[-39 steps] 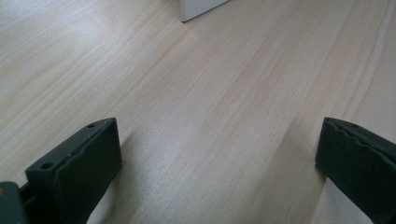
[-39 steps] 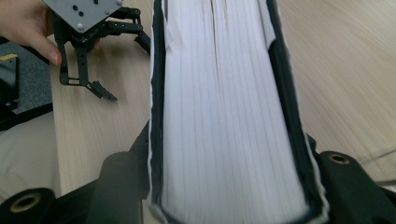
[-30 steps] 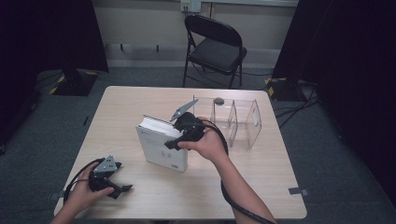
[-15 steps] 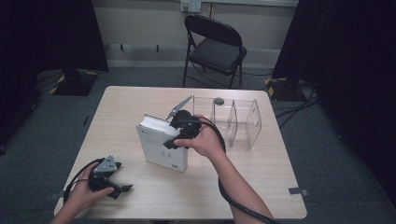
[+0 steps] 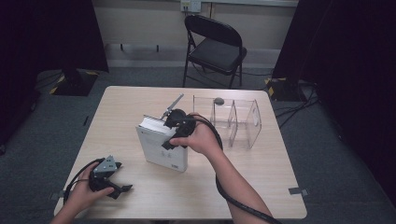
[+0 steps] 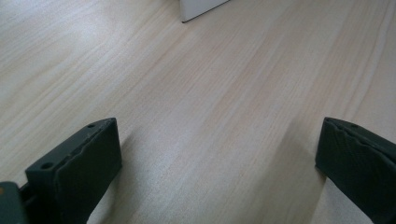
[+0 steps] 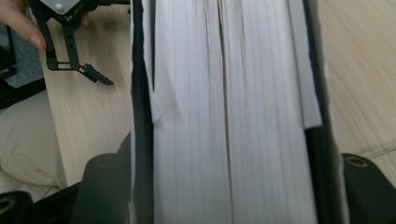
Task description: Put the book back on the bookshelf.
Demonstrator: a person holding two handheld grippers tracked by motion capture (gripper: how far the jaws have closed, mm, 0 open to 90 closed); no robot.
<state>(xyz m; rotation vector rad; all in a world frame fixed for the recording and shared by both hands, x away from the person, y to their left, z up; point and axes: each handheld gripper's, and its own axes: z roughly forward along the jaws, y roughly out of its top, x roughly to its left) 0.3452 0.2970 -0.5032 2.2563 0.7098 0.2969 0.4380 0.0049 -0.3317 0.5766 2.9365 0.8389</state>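
Inspector: Where is the book (image 5: 161,147)?

Assessor: Upright on its edge mid-worktop (image 5: 261,196), left of the clear organizer (image 5: 233,119). The right claw (image 5: 164,133) straddles its top; the jaws have just been opening, the book between them.

Inspector: Handling?

Assessor: Likely heavy, stiff, smooth-covered; grip across the full thickness near the spine. The left claw (image 5: 122,187) rests apart, empty, near-left.
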